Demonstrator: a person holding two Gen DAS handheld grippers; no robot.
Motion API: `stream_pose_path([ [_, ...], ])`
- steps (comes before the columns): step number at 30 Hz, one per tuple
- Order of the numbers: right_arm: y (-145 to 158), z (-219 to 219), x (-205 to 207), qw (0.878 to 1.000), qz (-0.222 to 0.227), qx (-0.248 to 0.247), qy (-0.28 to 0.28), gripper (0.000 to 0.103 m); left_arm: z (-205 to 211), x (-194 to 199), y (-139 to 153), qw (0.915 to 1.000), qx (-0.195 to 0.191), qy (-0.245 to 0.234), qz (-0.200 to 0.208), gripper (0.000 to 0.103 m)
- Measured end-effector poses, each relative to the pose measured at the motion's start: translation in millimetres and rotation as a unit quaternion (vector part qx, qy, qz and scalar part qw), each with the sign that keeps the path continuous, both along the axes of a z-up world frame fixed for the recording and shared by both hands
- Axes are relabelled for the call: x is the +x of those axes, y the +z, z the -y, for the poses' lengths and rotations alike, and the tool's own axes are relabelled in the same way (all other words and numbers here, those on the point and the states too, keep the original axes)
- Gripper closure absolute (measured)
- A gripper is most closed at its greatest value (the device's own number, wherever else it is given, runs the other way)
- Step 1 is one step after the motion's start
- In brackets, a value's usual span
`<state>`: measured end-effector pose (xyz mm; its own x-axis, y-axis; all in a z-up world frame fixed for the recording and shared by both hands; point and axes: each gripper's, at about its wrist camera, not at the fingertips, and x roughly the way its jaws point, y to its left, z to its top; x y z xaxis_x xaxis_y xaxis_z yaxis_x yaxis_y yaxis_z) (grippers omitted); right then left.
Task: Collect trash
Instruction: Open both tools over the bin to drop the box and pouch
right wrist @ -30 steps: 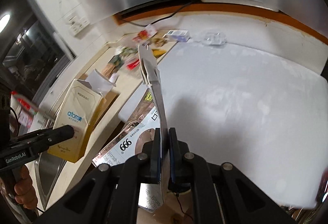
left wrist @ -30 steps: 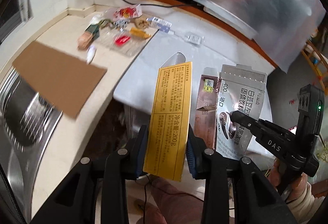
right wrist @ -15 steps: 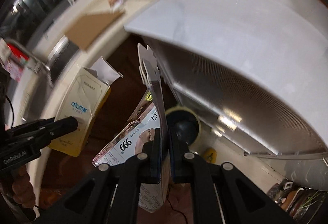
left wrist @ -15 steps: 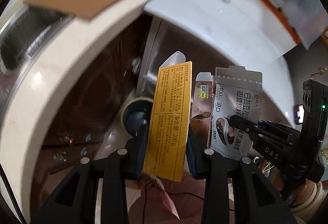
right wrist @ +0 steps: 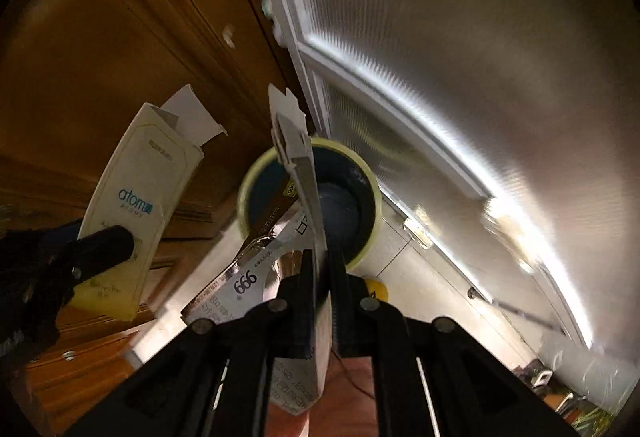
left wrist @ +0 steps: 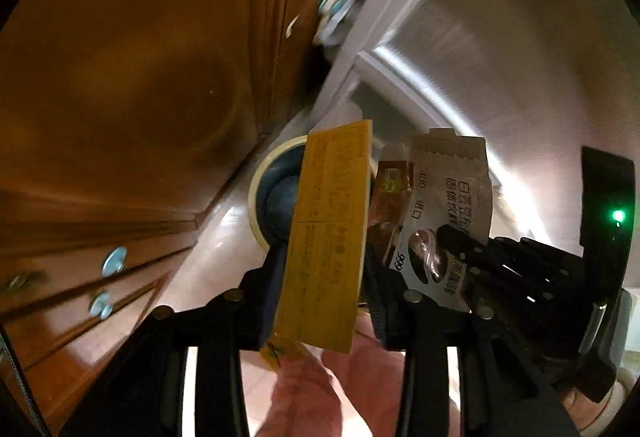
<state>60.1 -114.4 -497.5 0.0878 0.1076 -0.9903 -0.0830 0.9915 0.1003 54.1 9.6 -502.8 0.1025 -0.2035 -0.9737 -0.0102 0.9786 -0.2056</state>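
- Now that both hands have dropped from the tabletop, the round bin sits directly below.
- Left gripper: jaws opening, yellow box between them.
- Right gripper: clamped on flattened packet, awaiting release.

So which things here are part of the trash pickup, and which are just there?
Part of the job:
- yellow cardboard box, between the opening left gripper jaws
- flattened silver-white carton, in the right gripper
- round pale-rimmed bin

Just there:
- brown wooden cabinet
- white ribbed appliance door
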Motion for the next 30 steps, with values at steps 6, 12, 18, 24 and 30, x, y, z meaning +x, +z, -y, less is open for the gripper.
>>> stream_pose_path([
  [6, -54, -7, 26, 1.000, -0.008, 0.000, 0.014, 0.088, -8, 20, -49, 0.9997, 0.014, 0.014, -0.016, 0.048],
  [12, -47, -11, 32, 1.000, 0.001, -0.002, 0.019, 0.069, -8, 15, -43, 0.9991, 0.042, 0.009, 0.005, 0.048],
  [18, -19, -9, 27, 1.000, 0.000, 0.012, 0.023, 0.069, 0, 23, -4, 0.9987, 0.047, -0.003, 0.020, 0.048],
  [24, 23, 3, 21, 1.000, 0.003, 0.024, 0.012, 0.069, 5, 17, 59, 0.9982, 0.042, -0.007, 0.042, 0.048],
  [30, 79, 11, 2, 0.999, 0.004, 0.032, 0.009, 0.069, 2, 2, 134, 0.9961, 0.049, -0.018, 0.071, 0.048],
])
